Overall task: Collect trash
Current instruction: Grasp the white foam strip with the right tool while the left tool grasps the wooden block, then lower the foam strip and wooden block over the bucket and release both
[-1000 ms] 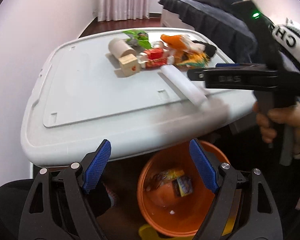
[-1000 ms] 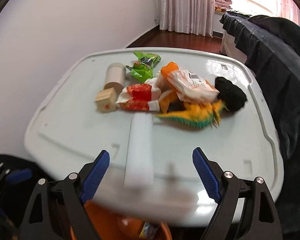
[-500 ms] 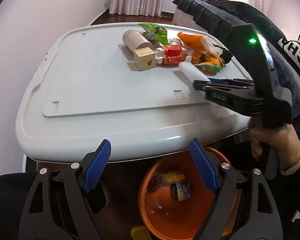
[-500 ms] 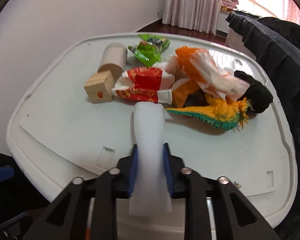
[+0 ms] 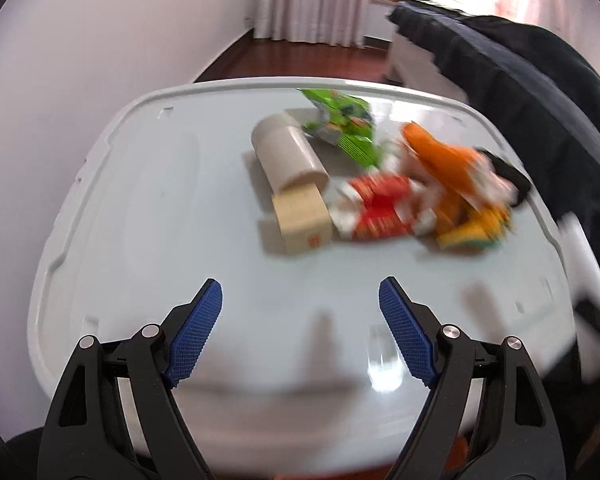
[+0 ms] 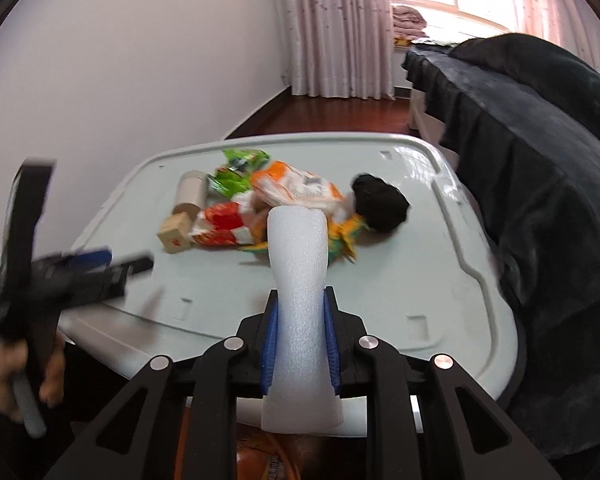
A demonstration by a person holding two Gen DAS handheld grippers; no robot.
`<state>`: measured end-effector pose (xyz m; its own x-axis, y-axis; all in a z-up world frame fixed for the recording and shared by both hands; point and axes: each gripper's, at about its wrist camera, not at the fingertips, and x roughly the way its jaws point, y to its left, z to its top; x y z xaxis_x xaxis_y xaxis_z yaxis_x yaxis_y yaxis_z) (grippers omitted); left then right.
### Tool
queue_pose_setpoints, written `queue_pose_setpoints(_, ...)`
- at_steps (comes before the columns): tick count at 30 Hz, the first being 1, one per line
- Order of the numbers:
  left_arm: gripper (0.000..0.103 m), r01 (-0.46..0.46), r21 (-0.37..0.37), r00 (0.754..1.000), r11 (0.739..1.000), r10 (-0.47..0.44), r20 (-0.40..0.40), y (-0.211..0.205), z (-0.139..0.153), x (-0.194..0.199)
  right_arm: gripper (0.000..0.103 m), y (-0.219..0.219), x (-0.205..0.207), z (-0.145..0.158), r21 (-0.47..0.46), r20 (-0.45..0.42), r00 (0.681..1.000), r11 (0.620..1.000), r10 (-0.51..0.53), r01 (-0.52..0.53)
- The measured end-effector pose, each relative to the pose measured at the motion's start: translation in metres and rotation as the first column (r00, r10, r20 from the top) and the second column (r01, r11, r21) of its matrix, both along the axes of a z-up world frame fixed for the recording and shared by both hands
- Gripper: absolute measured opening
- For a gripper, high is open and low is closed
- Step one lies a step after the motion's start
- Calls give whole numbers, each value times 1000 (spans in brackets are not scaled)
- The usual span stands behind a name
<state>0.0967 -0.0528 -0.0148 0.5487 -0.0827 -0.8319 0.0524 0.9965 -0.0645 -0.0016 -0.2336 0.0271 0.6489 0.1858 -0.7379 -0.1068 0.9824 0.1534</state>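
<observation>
My right gripper [image 6: 300, 344] is shut on a white foam strip [image 6: 299, 280] and holds it above the near edge of the pale grey table [image 6: 380, 280]. My left gripper [image 5: 300, 332] is open and empty over the table's near part [image 5: 160, 240]; it also shows blurred in the right wrist view [image 6: 100, 264]. Trash lies in a pile: a green wrapper [image 5: 340, 128], a red and white wrapper [image 5: 376, 208], an orange and white bag [image 6: 296, 188], a black lump [image 6: 380, 204].
A cardboard tube [image 5: 288, 156], a wooden cube [image 5: 302, 220] and a yellow-green toy dinosaur [image 5: 476, 228] lie with the pile. An orange bin edge [image 6: 276, 460] shows below the table's near edge. A dark cloth-covered bed [image 6: 520, 140] stands right.
My right gripper has lifted the foam strip off the table and drawn it back. My left gripper has swung up from the orange bin to over the table, toward the pile.
</observation>
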Motion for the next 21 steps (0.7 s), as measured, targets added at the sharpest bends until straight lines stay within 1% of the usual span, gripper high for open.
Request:
queue_pose_setpoints(2,79,-35,-16,999,999,35,-10,0,-4,16,21,-1,1,-1,15,-4,1000,1000,6,-6)
queue_pose_setpoints(5,79,-78,-31,997,996,77,-14,0,-8,35,22,1,1,2,26,15,1000,999,25,-26)
queue_pose_setpoints(7,79,-101,-13,995,995,101,-8,-3,-10,46,22,2,1,3,37,16,999,999,38,-39)
queue_pose_setpoints(9,79,-140,21,990,990,140,-23,-3,-16,52,22,2,2,1,59,6,999,997,44,-45)
queue_pose_setpoints(10,79,-158,25,987,987,159,-38,-2,-20,55,23,1,2,0,69,-2,999,997,44,-44)
queue_pose_setpoints(12,79,-178,3,982,984,177,-65,2,-27,58,23,-1,4,-1,78,-10,999,996,38,-37)
queue_pose_setpoints(14,73,-194,-20,980,981,192,-53,8,-30,57,23,-2,4,-3,90,-20,999,995,33,-31)
queue_pose_setpoints(16,54,-182,-18,981,983,180,-71,9,-35,59,23,-2,4,-4,94,-25,999,995,32,-30)
queue_pose_setpoints(17,51,-179,9,982,984,179,-60,7,-35,59,23,-1,4,-4,93,-27,999,995,33,-31)
queue_pose_setpoints(18,41,-159,46,986,986,161,-48,3,-36,59,23,-1,4,-4,91,-29,999,995,33,-30)
queue_pose_setpoints(19,36,-144,81,988,986,148,-38,-1,-36,59,23,0,5,-5,89,-31,999,996,33,-30)
queue_pose_setpoints(20,35,-125,103,991,987,128,-28,-4,-37,60,23,0,5,-5,88,-32,999,996,33,-30)
queue_pose_setpoints(21,35,-118,103,992,988,121,-22,-4,-38,59,23,-1,5,-6,86,-33,999,996,31,-29)
